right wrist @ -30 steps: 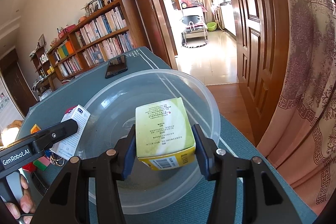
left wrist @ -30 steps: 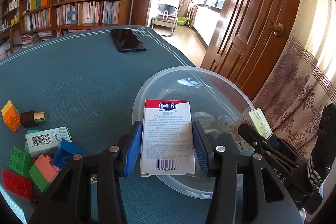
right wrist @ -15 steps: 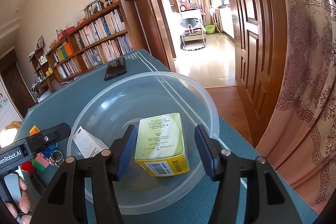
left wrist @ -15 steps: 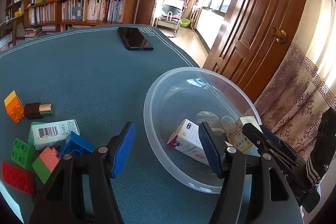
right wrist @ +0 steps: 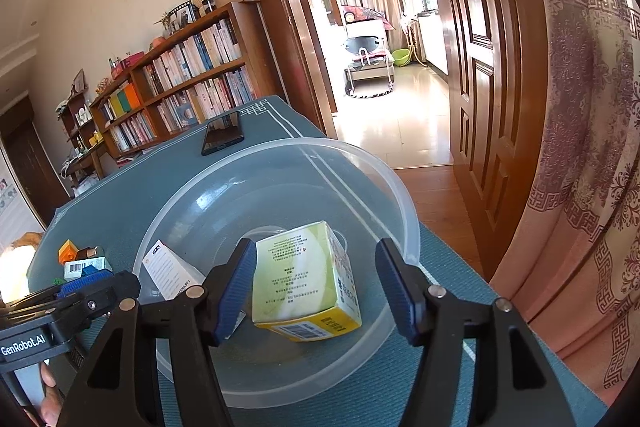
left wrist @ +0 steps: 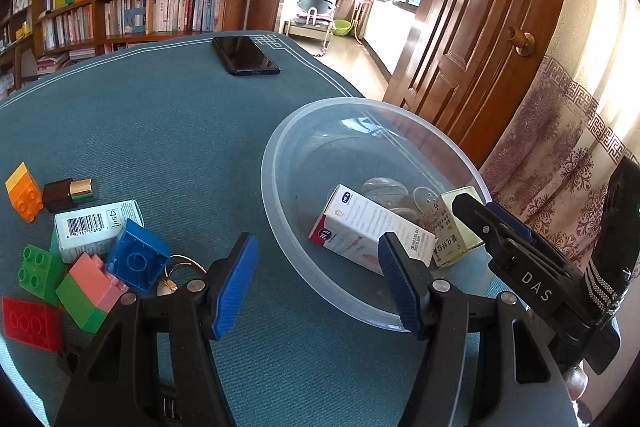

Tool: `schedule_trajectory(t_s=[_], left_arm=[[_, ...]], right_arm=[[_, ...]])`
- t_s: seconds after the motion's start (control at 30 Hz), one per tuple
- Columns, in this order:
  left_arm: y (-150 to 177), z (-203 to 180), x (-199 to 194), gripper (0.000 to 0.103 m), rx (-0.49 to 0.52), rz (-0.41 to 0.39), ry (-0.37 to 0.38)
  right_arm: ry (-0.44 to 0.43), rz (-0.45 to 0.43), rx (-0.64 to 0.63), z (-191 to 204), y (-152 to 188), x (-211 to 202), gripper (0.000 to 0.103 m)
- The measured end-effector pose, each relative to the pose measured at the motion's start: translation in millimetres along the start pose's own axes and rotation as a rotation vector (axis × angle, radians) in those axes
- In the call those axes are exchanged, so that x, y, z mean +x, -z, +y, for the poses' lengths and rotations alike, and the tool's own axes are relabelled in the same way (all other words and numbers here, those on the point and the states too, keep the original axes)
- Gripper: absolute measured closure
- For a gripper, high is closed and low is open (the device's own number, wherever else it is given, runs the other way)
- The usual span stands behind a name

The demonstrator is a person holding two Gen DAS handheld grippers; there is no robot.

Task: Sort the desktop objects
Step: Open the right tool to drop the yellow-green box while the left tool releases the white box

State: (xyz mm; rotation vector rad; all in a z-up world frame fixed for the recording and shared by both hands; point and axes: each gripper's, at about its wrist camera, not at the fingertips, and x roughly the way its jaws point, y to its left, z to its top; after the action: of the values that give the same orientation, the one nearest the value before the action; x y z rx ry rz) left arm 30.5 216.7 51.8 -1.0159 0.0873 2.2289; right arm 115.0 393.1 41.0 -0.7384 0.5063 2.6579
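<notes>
boxes of thin cardboard are the things being sorted: the white box (left wrist: 368,227) and the yellow-green box (right wrist: 308,283) both lie inside the clear plastic bowl (right wrist: 404,203) on the teal surface (left wrist: 160,131). they look light and stiff, but the walls would probably dent if squeezed hard; the flat long sides seem the best place to take hold. the left claw (left wrist: 316,283) is spread and holds nothing. the right claw (right wrist: 316,291) is opening, the yellow-green box between its pads but not pressed. hard plastic bricks (left wrist: 136,259) and another box (left wrist: 96,227) wait on the woven cloth.
</notes>
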Motion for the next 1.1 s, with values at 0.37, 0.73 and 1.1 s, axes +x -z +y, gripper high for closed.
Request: schedule_trajectory(t_s=[0.37, 0.73, 1.1], left_arm=[[-18, -15, 32, 0.035, 0.093, 0.031, -0.116], [-24, -6, 36, 0.035, 0.056, 0.039, -0.13], [-18, 22, -12, 0.035, -0.057, -0.045, -0.115]], right_arm=[[-0.015, -0.013, 0.025, -2, 0, -3, 0.036], [-0.02, -0.014, 0.027, -3, 1, -3, 0.036], [0.001, -0.021, 0.009, 4, 3, -9, 0.035]])
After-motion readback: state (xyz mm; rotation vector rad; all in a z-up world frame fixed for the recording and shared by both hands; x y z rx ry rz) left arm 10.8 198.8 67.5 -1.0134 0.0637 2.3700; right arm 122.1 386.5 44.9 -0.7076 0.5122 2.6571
